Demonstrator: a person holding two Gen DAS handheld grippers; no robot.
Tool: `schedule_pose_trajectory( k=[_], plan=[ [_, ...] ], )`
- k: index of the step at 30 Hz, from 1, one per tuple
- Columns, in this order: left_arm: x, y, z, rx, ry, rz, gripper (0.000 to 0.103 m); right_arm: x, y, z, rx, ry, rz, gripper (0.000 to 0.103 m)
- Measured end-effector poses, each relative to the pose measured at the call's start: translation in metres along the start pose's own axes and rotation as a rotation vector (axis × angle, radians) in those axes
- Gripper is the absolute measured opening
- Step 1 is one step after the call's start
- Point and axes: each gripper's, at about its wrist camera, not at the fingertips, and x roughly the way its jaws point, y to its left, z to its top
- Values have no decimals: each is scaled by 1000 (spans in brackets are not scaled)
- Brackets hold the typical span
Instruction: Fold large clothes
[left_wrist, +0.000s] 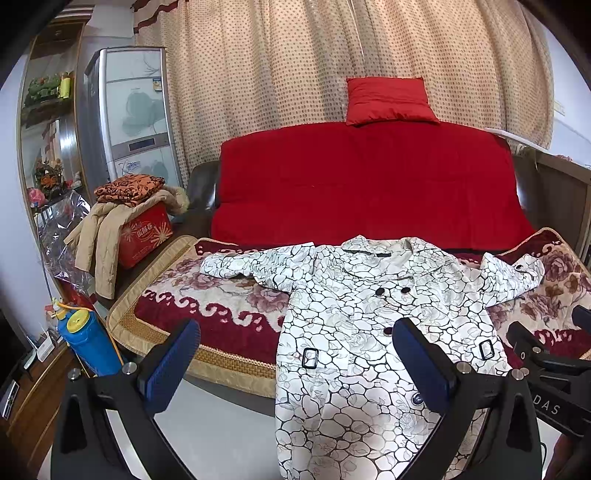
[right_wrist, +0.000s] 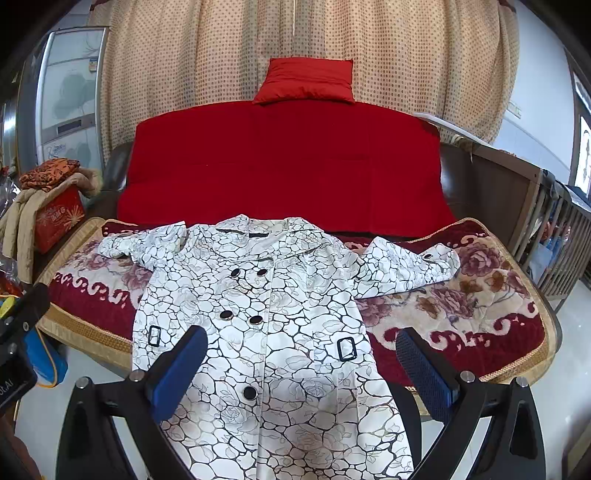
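The coat (right_wrist: 258, 314) lies face up on the sofa (right_wrist: 280, 162), hem hanging off; soft, limp, likely light. Both sleeves suit pinching. Left gripper (left_wrist: 295, 354) and right gripper (right_wrist: 301, 363) gape wide, empty.

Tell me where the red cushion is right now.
The red cushion sits on top of the red-covered sofa back, leaning against the dotted curtain, straight behind the white patterned coat. In the left wrist view it shows right of centre.

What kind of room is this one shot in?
Probably a home living room: a sofa under a red cover, a curtain behind it, and a standing air conditioner in the corner.
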Motion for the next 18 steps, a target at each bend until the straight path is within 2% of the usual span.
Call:
schedule_pose_trajectory(
  k=[18],
  plan=[
    [1,2,1,1,35,-12,103,3,2,-1,-5,10,1,103]
  ],
)
